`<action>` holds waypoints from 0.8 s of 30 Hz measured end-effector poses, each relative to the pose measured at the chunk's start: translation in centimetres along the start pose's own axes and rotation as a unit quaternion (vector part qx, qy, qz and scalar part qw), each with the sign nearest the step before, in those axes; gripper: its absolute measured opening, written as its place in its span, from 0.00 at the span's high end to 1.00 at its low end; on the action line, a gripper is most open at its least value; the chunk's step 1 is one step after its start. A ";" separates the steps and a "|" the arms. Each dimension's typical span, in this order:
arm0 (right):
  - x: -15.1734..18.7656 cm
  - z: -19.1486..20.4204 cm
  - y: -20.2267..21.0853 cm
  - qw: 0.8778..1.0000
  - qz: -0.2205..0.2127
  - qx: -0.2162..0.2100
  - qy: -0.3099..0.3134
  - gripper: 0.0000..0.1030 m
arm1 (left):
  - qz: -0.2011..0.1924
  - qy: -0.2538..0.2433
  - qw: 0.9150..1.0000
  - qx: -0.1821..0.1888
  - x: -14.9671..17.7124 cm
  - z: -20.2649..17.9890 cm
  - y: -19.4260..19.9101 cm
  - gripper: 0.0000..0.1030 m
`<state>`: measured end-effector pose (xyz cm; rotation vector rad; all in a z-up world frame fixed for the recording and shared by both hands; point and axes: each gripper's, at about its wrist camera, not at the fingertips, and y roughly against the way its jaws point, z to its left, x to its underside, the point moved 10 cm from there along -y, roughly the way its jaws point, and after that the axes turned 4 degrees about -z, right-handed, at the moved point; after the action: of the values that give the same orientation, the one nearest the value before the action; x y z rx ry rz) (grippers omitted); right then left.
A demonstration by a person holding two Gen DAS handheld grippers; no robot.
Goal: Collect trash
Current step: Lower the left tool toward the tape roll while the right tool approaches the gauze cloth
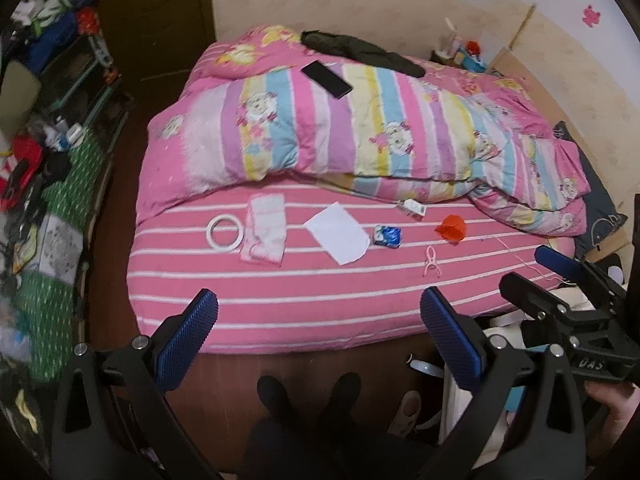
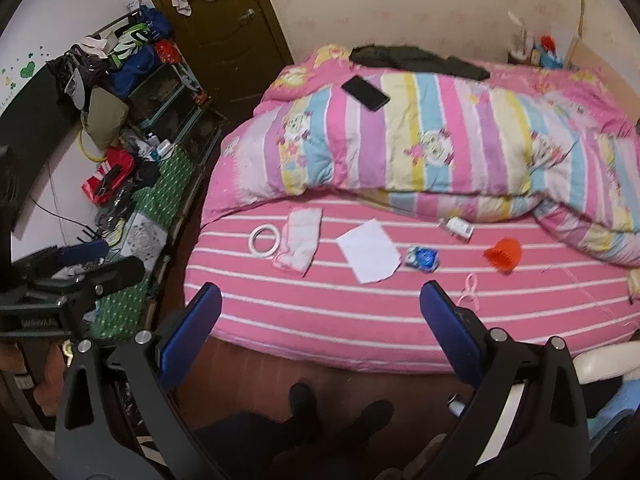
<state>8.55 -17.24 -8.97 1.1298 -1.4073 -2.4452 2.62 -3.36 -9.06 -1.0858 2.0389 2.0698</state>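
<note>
A: Count on the bed (image 1: 280, 300), left to right?
B: One white tape ring (image 1: 224, 233), one quilted pad (image 1: 266, 227), one flat paper sheet (image 1: 337, 233), one crumpled blue wrapper (image 1: 387, 236), one small carton (image 1: 413, 207), one pink clip (image 1: 432, 261), one orange crumple (image 1: 452, 228).
A: Fingers?
B: Left gripper (image 1: 318, 334) and right gripper (image 2: 320, 330) both spread wide, holding nothing. No readable labels.

Both hand-held grippers (image 1: 318, 332) (image 2: 320, 320) wide open.
</note>
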 end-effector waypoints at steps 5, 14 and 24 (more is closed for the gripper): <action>0.8 2.2 -1.9 0.999 0.031 -0.035 0.009 0.05 | 0.019 0.029 0.999 -0.006 1.4 2.3 -0.8 0.04; 0.2 7.0 -5.3 0.998 0.048 -0.024 0.016 0.05 | 0.031 0.045 0.998 0.013 0.3 8.2 -3.5 0.04; -1.0 13.5 -11.8 0.998 0.066 0.016 -0.017 0.05 | 0.055 0.034 0.996 0.062 -2.7 17.3 -7.5 0.05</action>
<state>3.66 -0.61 -13.63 0.9736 -1.4850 -2.3698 0.68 14.29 -16.09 -1.0611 2.2733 1.9469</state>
